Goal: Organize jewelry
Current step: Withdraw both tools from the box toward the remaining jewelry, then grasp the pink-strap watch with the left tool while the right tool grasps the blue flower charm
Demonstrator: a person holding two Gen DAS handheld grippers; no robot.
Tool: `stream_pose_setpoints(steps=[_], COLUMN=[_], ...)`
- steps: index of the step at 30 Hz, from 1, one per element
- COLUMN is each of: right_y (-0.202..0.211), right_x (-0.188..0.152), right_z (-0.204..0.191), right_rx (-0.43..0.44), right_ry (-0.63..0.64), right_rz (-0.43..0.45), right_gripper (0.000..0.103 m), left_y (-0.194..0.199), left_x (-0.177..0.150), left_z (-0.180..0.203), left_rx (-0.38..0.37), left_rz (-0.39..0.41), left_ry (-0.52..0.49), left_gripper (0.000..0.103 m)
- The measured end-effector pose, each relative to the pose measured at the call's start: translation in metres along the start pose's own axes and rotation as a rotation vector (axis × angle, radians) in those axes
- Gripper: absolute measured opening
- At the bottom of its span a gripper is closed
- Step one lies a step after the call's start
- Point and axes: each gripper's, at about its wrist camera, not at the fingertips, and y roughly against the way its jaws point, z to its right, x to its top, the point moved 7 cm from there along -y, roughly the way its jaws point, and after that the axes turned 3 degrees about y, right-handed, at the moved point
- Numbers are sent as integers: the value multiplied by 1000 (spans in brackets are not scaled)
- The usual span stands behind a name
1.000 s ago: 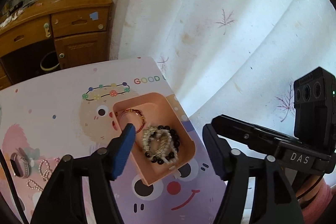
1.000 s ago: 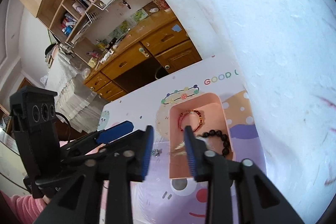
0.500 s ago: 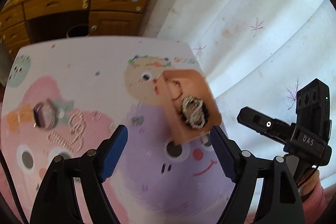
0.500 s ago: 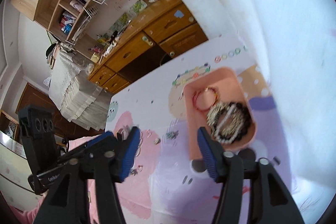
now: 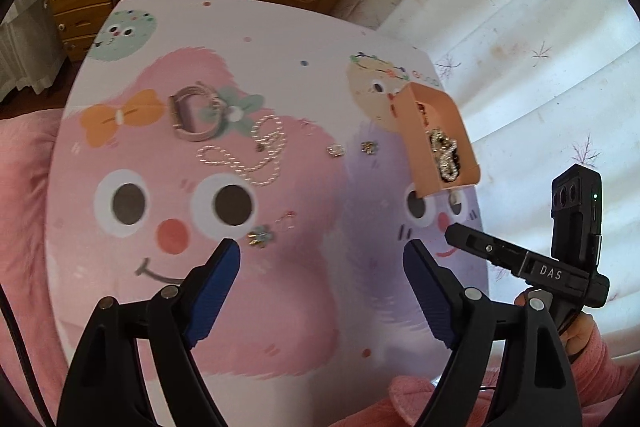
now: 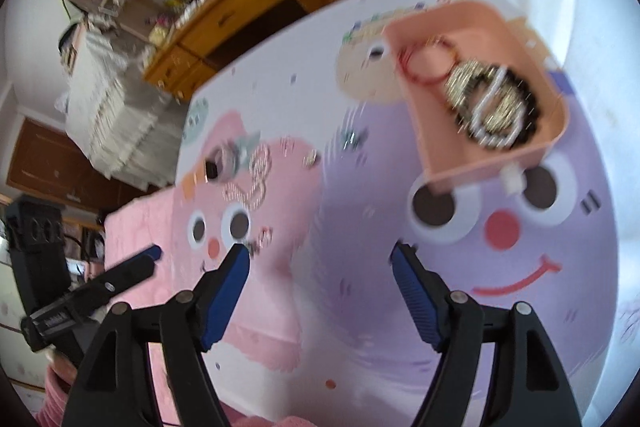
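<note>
So both hand-held grippers have pulled back from the pink tray (image 6: 440, 163) and swung over toward the loose stuff on the cartoon-print desk (image 5: 280, 307). A second ago the right hand-held gripper (image 6: 320, 263) was right at the tray with its jaws close together over the bracelets; now its jaws have just been opening and sit spread wide with nothing between them. Same story on the left hand-held gripper (image 5: 320, 259): jaws have just been opening a bit more, wide apart, empty.

We read that as a drop-off done. The tray, over on the purple side of the desk near the curtain (image 5: 540, 27), holds a red bangle (image 6: 424, 63), a black bead bracelet (image 6: 528, 115) and a sparkly silvery piece (image 6: 480, 99) heaped on top of it.

What's left is all on the pink side: a wide metal band (image 5: 192, 115) by the orange bow, a pearl strand (image 5: 248, 155) looped just beside it, two small charms (image 5: 352, 149) between that and the tray, and a little flower-shaped piece (image 5: 260, 235) just ahead of the left gripper's left finger, with a faint pink ring (image 5: 286, 221) near it.

Our guess is that flower piece is next, since the left gripper is nearly lined up with it. It's tiny and flat on the desk, so pinching it cleanly could be fiddly. Right view is motion-blurred, so small details there are iffy.
</note>
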Motion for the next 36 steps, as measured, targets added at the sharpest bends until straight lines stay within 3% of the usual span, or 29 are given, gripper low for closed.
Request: stream_pose_setpoints(steps=[5, 12, 16, 21, 25, 29, 36], right_y=[-29, -69, -88, -103, -114, -127, -141], right_x=[-21, -43, -47, -46, -42, -38, -29], right_z=[-28, -69, -85, -99, -107, -111, -117], right_rx=[1, -36, -71, -102, -127, -194, -277], right_ry=[22, 102, 157, 231, 275, 304, 385], right_rz=[-73, -152, -157, -92, -50, -55, -54], right_gripper=[75, 75, 75, 75, 74, 59, 57], left_y=[10, -2, -14, -35, -57, -81, -110], left_x=[8, 44, 68, 96, 109, 116, 121], left_z=[-34, -72, -89, -106, -112, -116, -118], left_rx=[59, 76, 64, 50, 40, 47, 53], left_rz=[-14, -47, -50, -30, -32, -53, -79], left_ry=[-20, -31, -20, 16, 23, 25, 7], left_gripper=[84, 84, 84, 83, 68, 54, 27])
